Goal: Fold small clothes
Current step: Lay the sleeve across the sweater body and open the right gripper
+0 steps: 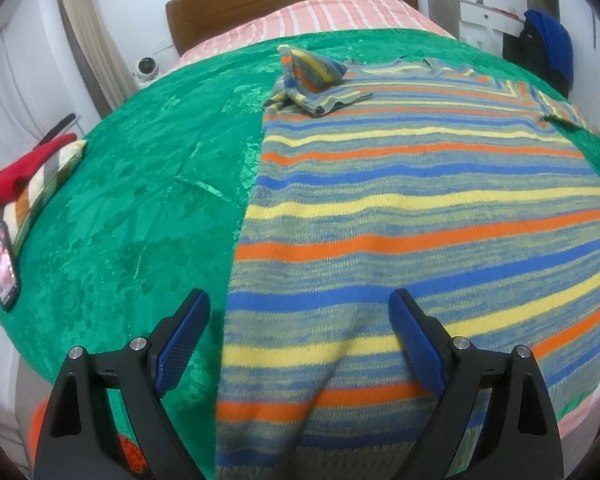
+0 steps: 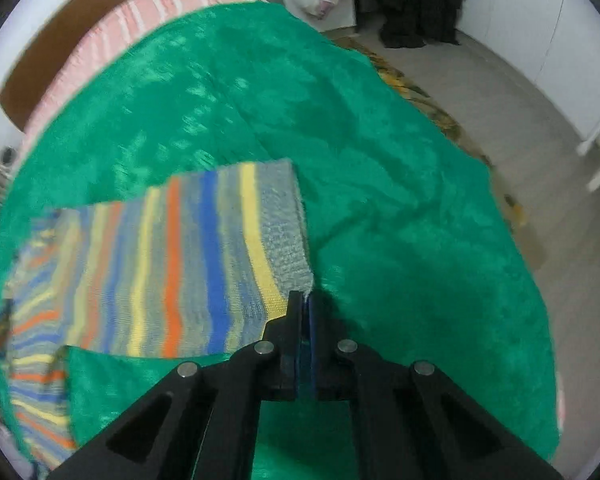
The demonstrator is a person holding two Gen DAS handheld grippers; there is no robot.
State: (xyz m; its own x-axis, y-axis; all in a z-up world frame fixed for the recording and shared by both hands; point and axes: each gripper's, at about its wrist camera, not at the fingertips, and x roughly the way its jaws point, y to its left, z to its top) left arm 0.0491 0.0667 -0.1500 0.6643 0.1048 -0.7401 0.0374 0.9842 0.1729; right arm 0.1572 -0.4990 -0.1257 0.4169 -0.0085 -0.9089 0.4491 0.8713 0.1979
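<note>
One striped sweater is spread flat on the green blanket, its long axis running away from the left gripper, whose jaws are held wide above the hem. The sleeve cuff is pinched at its corner by the closed right gripper. No writing can be read.

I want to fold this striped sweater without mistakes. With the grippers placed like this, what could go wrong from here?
1. The right gripper is shut only on the corner of the sleeve cuff; so thin a bite may slip when pulled.
2. The left gripper is open over the sweater and pins nothing, so the body may drag on the green blanket.
3. The other sleeve lies bunched; folding now may trap that lump.
</note>
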